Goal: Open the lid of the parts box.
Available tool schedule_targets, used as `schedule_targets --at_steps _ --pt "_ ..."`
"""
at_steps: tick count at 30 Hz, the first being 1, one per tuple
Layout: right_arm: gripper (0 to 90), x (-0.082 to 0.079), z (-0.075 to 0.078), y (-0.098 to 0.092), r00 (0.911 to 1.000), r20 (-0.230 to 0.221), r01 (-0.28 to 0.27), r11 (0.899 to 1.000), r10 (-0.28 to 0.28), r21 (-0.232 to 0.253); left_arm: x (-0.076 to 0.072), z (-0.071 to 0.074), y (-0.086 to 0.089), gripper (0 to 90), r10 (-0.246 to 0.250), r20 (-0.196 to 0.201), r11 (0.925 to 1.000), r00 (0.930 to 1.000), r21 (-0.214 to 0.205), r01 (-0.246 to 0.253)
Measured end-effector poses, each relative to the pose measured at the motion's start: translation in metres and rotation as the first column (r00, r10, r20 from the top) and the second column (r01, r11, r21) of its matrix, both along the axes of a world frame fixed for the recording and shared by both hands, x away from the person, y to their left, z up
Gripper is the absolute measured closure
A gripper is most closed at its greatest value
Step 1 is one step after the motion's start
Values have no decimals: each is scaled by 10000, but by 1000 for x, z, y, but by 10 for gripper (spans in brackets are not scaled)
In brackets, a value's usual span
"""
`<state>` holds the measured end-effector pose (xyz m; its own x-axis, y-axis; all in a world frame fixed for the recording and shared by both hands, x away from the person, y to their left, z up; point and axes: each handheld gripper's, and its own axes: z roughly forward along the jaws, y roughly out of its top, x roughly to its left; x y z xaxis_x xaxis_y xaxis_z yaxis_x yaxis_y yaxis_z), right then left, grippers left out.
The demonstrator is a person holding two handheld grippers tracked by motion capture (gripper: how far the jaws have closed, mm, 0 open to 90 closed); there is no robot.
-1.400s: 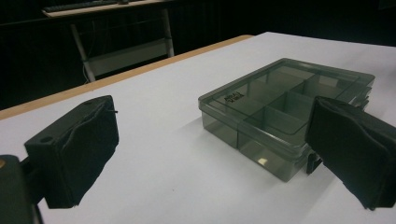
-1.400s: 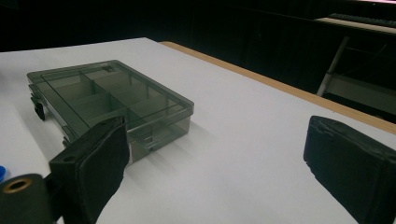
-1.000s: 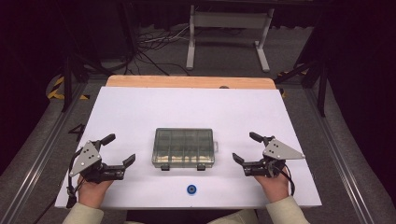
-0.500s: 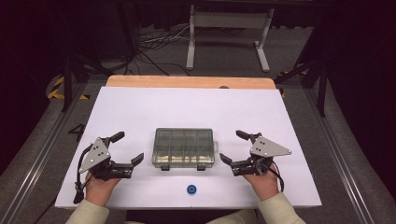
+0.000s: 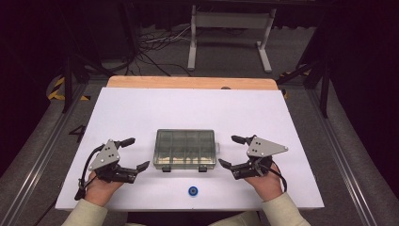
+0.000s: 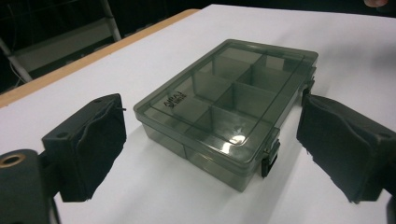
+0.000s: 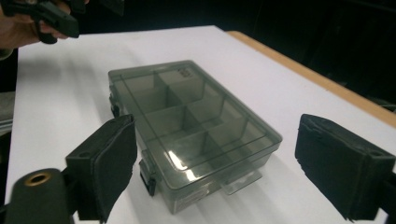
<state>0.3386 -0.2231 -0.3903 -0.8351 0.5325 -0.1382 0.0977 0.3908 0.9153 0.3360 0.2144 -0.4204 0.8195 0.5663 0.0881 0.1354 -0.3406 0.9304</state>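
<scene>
Both grippers, left [image 5: 135,154] and right [image 5: 229,151], moved nearer the compartment box [image 5: 185,149], jaws narrowing, wide, empty.

A smoky translucent compartment box [image 5: 185,148] lay flat at the frame's lower middle on the white tabletop [image 5: 141,113], lid shut, both latches fastened.

This looks like a lab or recording studio set up for handling trials. A white table [image 5: 188,113] with a bare wooden edge [image 5: 188,83] at its far side stands as the one lit spot; all around it hang dark curtains. Behind the table, loose cables [image 5: 150,42] lie on grey carpet beside a white metal stand [image 5: 230,28]. Metal rails [image 5: 343,155] run along the floor on either side of the table.
</scene>
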Motion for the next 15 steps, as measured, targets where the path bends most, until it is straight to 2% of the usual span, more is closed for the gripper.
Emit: schedule_targets --at_steps 6,9,15 --pt "171 3 -12 8 9986 -532 -105 9981 73 -602 5 -9 0 123 -157 -494 9999 9987 17 158" --pt "175 5 -16 10 9977 -670 -131 9974 84 -705 6 -11 0 127 -153 -541 9998 9984 77 158" --pt "184 7 -26 13 9934 -1148 -173 9946 55 -1018 8 -18 -1 135 -121 -890 9996 9960 256 144"
